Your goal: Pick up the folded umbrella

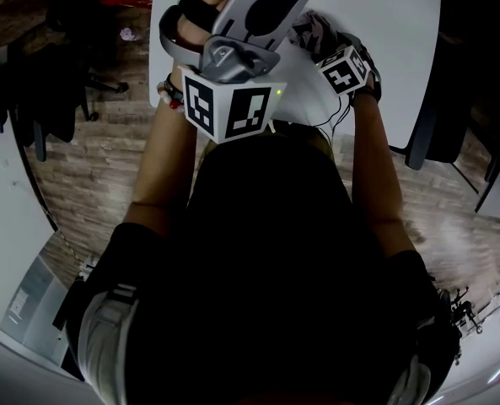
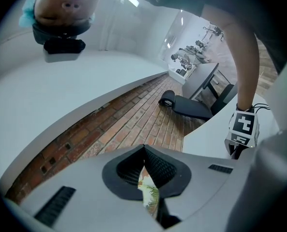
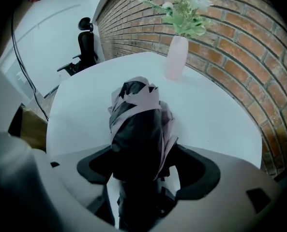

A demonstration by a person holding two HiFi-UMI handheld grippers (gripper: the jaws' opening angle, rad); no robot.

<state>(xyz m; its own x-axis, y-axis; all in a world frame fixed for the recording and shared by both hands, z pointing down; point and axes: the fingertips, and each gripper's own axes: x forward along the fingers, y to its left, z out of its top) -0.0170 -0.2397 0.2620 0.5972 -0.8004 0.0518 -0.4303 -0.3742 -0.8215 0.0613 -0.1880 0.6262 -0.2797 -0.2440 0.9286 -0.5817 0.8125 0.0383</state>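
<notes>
Straddling the folded umbrella (image 3: 136,129), the right gripper (image 3: 145,167), jaws spread, could be closed on loose fabric alone, letting it slip

No readable text, no labels, no numbers

The person wears a black short-sleeved top (image 1: 275,251) with pale grey patches (image 1: 106,332) at the shoulders, low in the frame. There is a beaded bracelet (image 1: 171,91) on the left wrist. The left claw (image 2: 144,164) and the right claw (image 3: 145,166) are smooth grey shells with black ribbed pads (image 2: 161,167). Each carries a white cube (image 1: 228,108) printed with black square markers. A thin white cable (image 1: 341,118) loops by the right wrist.
</notes>
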